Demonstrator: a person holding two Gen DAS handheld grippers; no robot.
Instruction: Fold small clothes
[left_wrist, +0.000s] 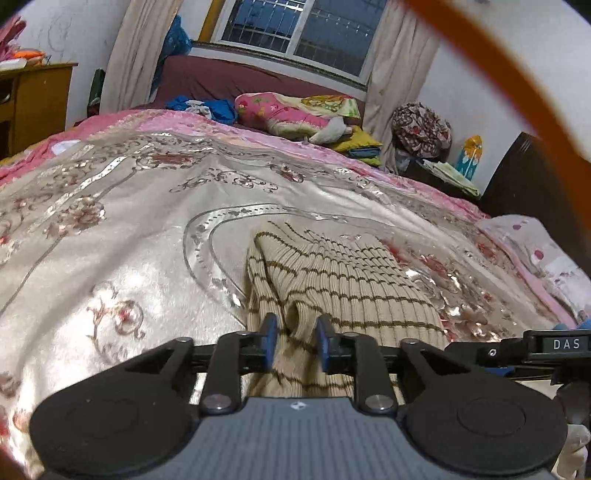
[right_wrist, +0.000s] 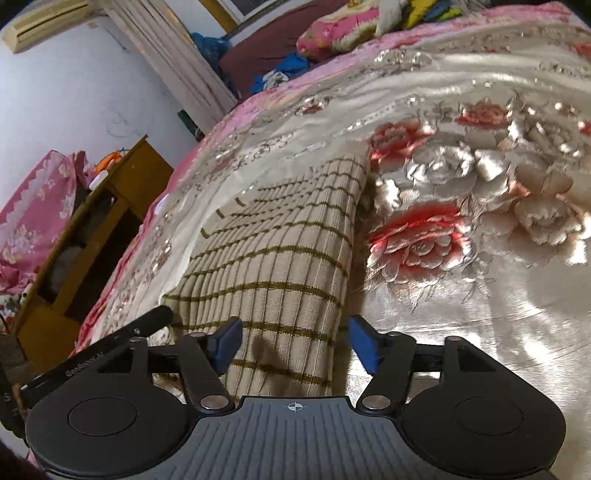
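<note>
in the left wrist view, the left tongs sit at the lower centre of the frame, their blue pads drawn in close with a bunched ridge of the striped knit garment between them, so they look clamped on the fabric. the garment, beige ribbed knit with thin olive stripes, runs from the tongs up toward the middle of the frame and lies on the shiny floral bedspread that covers the bed. in the upper centre a pink flowered pillow rests at the far end of the bed, with blue clothes just left of it and a barred window above. a wooden cabinet stands at the left edge, and an orange cable arcs across the upper right. in the right wrist view, the right tongs are at the lower centre with the pads well apart, one on either side of the garment's near end, not closed on it. the garment stretches from there toward the middle of the frame, flat on the bedspread, whose large red and silver roses fill the right half. the wooden cabinet stands at the left.
</note>
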